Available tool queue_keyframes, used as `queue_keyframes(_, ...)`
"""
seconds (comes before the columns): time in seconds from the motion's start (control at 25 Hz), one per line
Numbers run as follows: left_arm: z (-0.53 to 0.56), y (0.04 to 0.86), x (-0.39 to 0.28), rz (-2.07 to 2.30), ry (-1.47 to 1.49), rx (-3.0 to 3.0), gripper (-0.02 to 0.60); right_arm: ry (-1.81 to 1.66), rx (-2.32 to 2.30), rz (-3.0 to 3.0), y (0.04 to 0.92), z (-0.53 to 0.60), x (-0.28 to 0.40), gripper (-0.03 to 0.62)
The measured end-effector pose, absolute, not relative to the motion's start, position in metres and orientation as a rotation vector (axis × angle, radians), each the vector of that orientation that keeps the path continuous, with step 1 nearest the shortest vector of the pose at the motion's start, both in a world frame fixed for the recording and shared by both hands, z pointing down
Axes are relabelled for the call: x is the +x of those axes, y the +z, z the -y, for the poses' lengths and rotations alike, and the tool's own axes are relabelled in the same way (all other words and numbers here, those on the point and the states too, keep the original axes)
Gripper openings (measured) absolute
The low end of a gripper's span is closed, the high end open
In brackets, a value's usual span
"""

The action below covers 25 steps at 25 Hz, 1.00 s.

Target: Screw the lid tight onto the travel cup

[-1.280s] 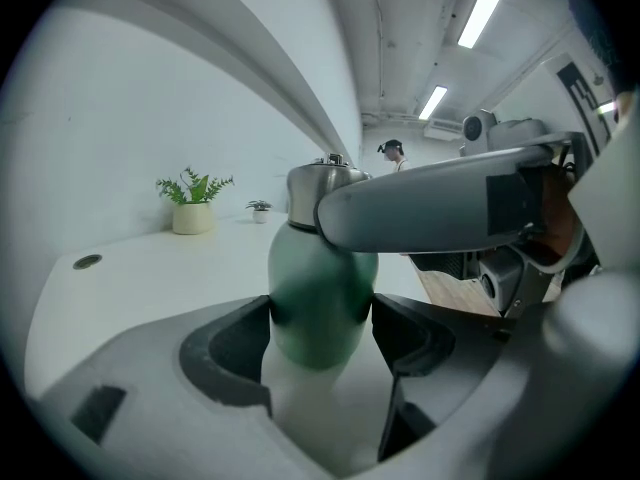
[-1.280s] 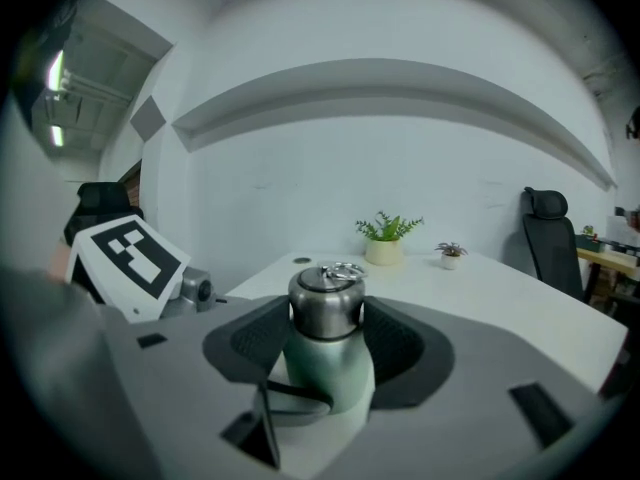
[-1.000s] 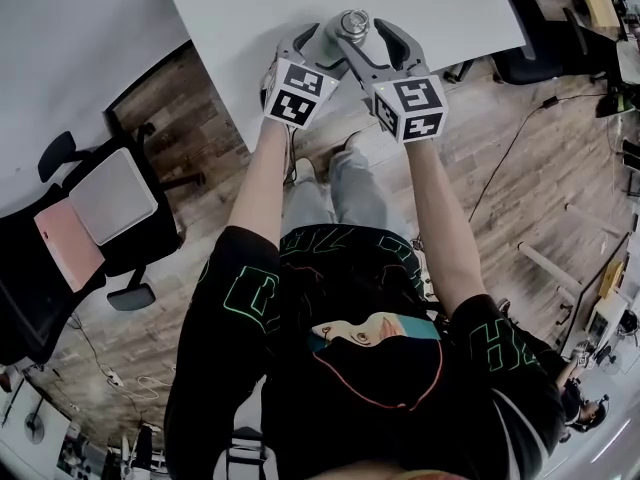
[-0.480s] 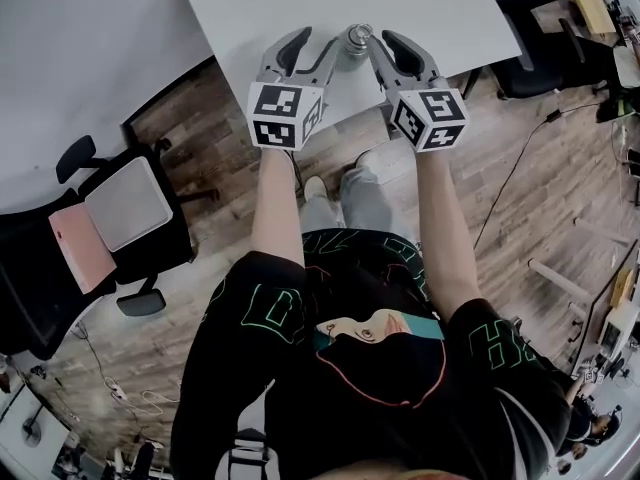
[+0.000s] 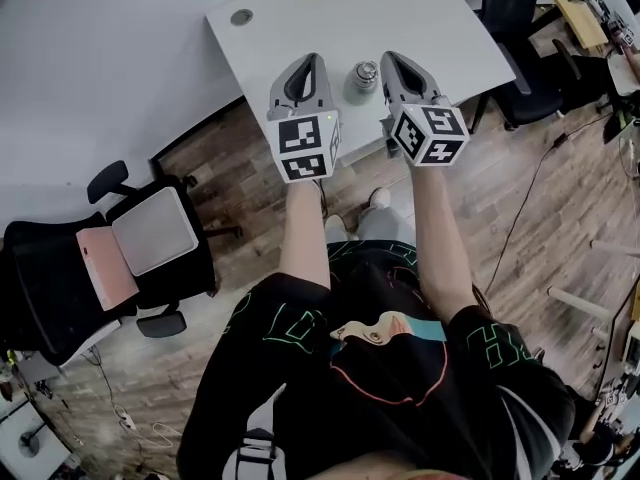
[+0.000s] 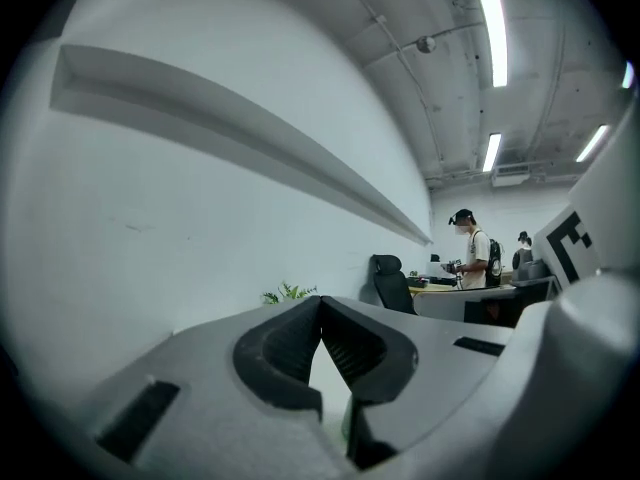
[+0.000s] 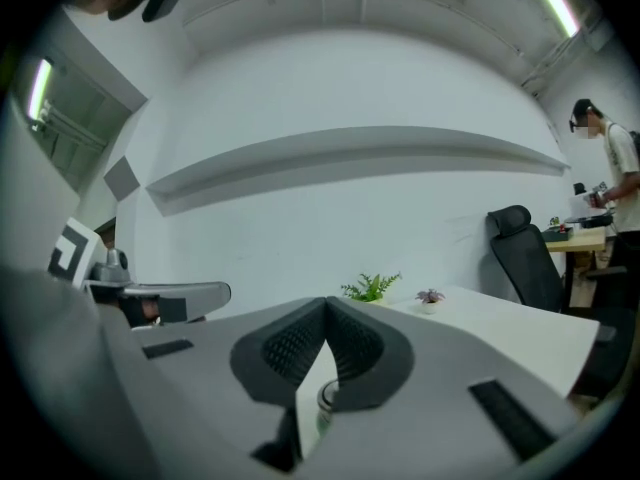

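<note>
The metal travel cup (image 5: 363, 76) stands upright on the white table (image 5: 440, 18) with its lid on, and nothing touches it. In the head view it shows between my two grippers, which are held level above the table's near edge. My left gripper (image 5: 309, 59) is to its left and my right gripper (image 5: 389, 58) to its right. Both sets of jaws have just been closing and are now shut, with nothing between them. The left gripper view shows the left gripper (image 6: 320, 304) with its pads meeting; the right gripper view shows the same for the right gripper (image 7: 325, 306).
A small potted plant (image 7: 371, 287) and a tiny flower pot (image 7: 430, 297) stand at the table's far edge. The table has a round cable hole (image 5: 241, 16). A black office chair (image 5: 110, 258) holding flat pads is on the left, another chair (image 5: 520, 28) on the right. A person (image 6: 470, 253) stands far off.
Both grippers, open around the cup's lid a second ago, have drawn away from it, risen and shut. The cup stays standing on the table.
</note>
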<state>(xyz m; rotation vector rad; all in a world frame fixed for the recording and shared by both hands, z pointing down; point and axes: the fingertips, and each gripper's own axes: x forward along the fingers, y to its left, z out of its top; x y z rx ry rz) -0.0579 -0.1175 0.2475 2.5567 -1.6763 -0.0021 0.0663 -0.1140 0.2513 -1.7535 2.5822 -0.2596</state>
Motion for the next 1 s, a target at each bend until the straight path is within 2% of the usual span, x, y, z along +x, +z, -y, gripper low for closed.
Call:
queue_keyframes(0.48, 0.116, 0.205, -0.072, 1.809, -0.037, 2.600, -0.002, -0.163, -1.735, -2.600, 0.213, 0.122, 0.057, 0.003)
queue_keyframes(1.0, 0.123, 0.200, -0.067, 1.780, -0.071, 2.618, -0.002, -0.079, -1.739, -2.640, 0.203, 0.124, 0.055, 0.003)
